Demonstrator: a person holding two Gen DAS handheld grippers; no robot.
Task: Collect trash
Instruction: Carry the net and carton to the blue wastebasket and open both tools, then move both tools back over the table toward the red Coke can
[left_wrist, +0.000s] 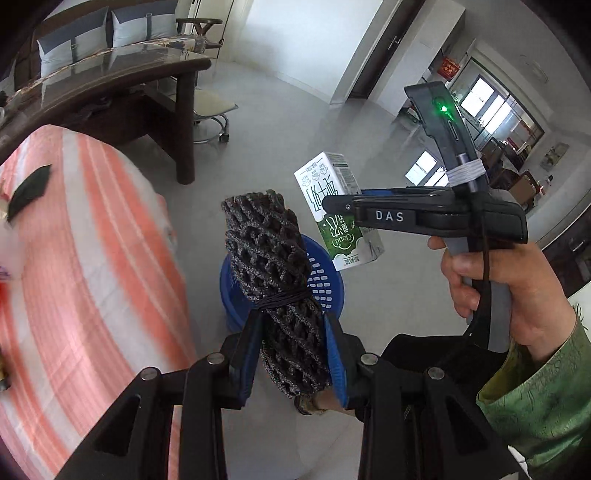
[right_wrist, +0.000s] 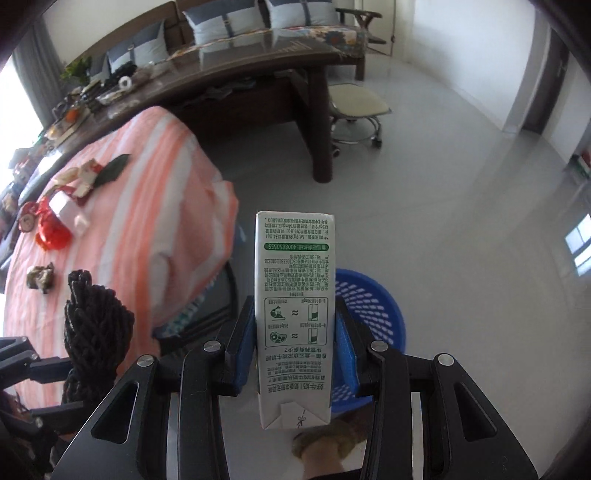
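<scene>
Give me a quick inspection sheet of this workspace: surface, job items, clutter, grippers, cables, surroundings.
Surface: pink and white striped tablecloth.
Job's things: white and green milk carton; black foam net roll; blue slotted plastic basket on the floor.
Clutter: wrappers, dark green leaf.
Grippers: left gripper holds the roll; right gripper holds the carton.
Cables: dark cord on right handle.
Surroundings: dark wooden desk, wheeled stool.

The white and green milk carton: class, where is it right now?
The white and green milk carton is clamped in the right gripper, above the blue plastic basket on the floor, right of the black foam net.
</scene>
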